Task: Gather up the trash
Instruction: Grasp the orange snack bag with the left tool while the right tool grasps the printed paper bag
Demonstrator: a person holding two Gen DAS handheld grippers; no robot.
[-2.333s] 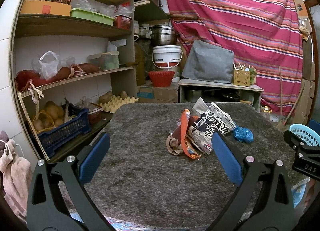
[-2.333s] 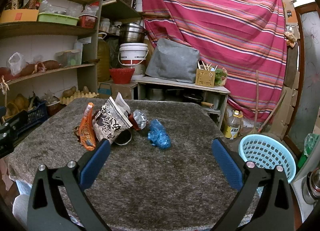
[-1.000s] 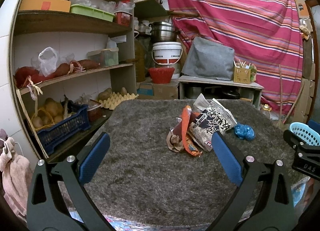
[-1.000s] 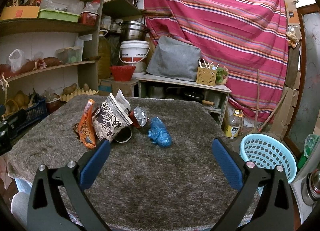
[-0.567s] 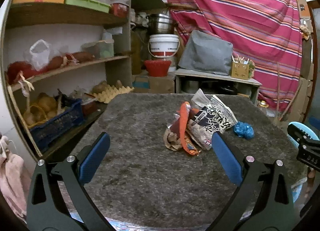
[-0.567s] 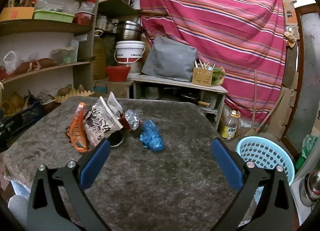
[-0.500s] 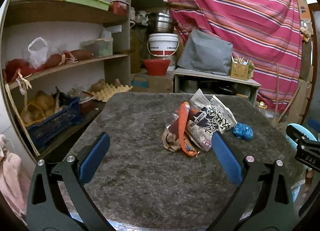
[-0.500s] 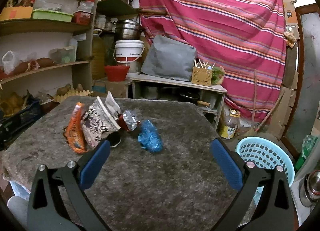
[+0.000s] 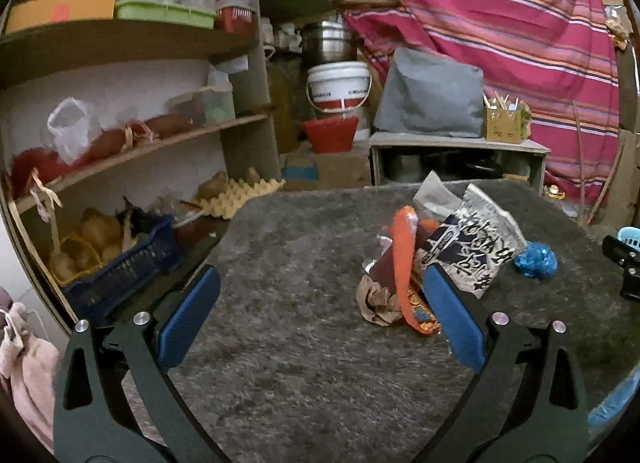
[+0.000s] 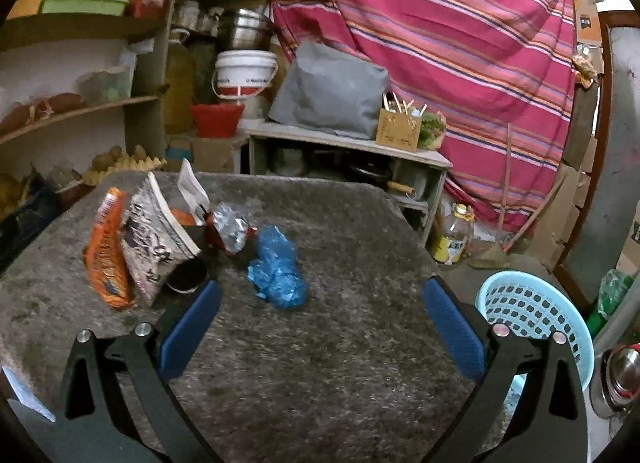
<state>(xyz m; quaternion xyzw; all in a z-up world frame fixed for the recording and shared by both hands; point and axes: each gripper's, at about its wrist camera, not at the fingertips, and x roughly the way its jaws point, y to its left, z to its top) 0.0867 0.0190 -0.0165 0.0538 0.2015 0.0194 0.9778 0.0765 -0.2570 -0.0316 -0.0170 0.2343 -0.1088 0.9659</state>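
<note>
- The trash sits in a heap on the grey fuzzy table (image 10: 360,343): an orange snack wrapper (image 10: 108,251), a black-and-white printed bag (image 10: 154,239), a silvery foil wrapper (image 10: 230,225), and a crumpled blue plastic bag (image 10: 278,269) lying a little apart on the heap's right.
- From the left wrist view a crumpled brown paper scrap (image 9: 374,301) shows at the heap's near edge, just beside the orange wrapper.
- The blue plastic bag looks like the easiest first pick, since nothing rests on it; I would lower over it and pinch the bulk of the crumple, not a loose flap.
- The right gripper (image 10: 320,317) has its jaws spread wide and holds nothing; the blue bag lies ahead of the gap, nearer the left finger.
- The left gripper (image 9: 322,313) is likewise spread wide and empty, with the heap near its right finger.
- The light-blue perforated basket (image 10: 532,311) stands below the table's right edge, a likely drop point.
- Thin plastic may slip or snag the pile; close firmly, lift straight.
</note>
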